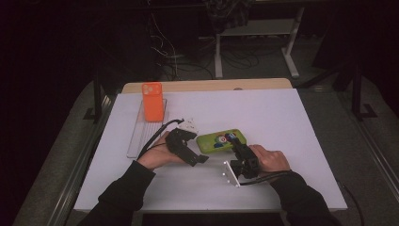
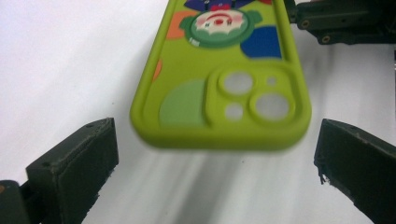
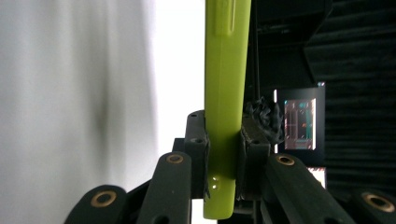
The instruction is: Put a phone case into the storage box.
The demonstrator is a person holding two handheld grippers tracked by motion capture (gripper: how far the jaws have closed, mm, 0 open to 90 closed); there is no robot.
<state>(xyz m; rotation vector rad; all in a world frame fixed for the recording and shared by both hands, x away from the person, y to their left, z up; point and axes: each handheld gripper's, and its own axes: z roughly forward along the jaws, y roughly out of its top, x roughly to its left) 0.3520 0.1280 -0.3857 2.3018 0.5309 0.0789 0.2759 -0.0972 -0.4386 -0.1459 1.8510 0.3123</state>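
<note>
The right gripper (image 1: 236, 147) is clamping the lime-green silicone phone case (image 1: 221, 140) by 1 end, near the middle of the white tabletop (image 1: 282, 122). The left gripper (image 2: 215, 163) is gaping wide at the case's camera end, touching nothing.

White table (image 1: 282, 122) bears a clear tray (image 1: 141, 136).

Setting: I'm at a lab-type recording station, not a home. The tabletop (image 1: 263, 113) is covered with a plain white sheet over a wooden board. Beyond it the room is dark, with loose cables (image 1: 164, 52) running across the floor and the white metal legs of another desk (image 1: 291, 47). From my right hand-held gripper view, a lit monitor screen (image 3: 299, 123) glows in the dark background.
</note>
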